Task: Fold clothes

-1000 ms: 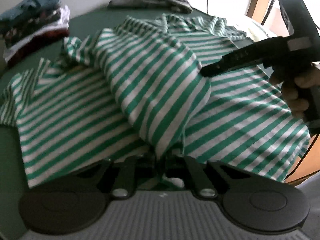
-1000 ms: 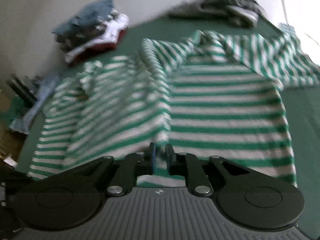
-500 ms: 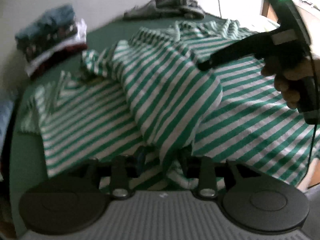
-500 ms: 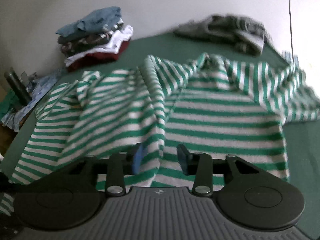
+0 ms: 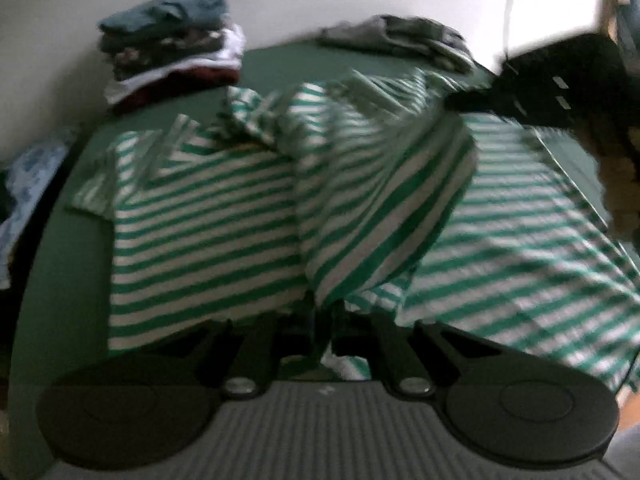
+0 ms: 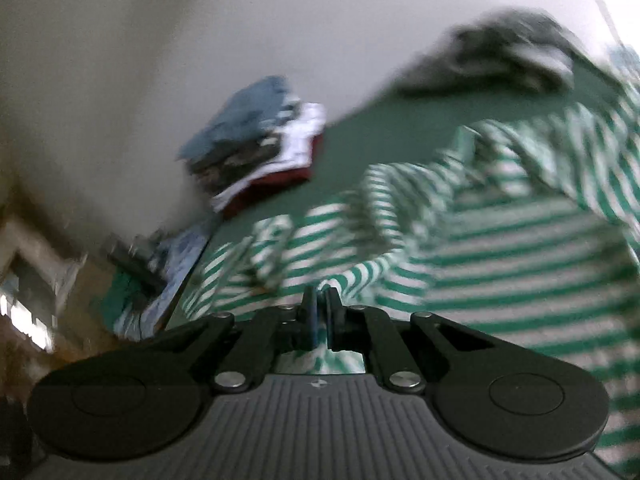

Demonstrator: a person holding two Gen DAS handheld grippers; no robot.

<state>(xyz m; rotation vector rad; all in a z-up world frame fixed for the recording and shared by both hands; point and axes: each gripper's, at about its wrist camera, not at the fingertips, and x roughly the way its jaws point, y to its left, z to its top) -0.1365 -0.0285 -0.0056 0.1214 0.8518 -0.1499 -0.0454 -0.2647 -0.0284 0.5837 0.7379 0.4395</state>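
Green-and-white striped cotton shirt (image 5: 208, 216) lies spread across the centre of the dark green table (image 5: 280, 56), one side flap raised in a ridge. Your left tool (image 5: 322, 320) is pinched on the flap's near hem at bottom centre, and your right tool (image 6: 320, 312) is likewise clamped on striped cloth. Holding both points likely lets you carry the flap over evenly; the folded clothes stack (image 5: 172, 44) sits upper left.
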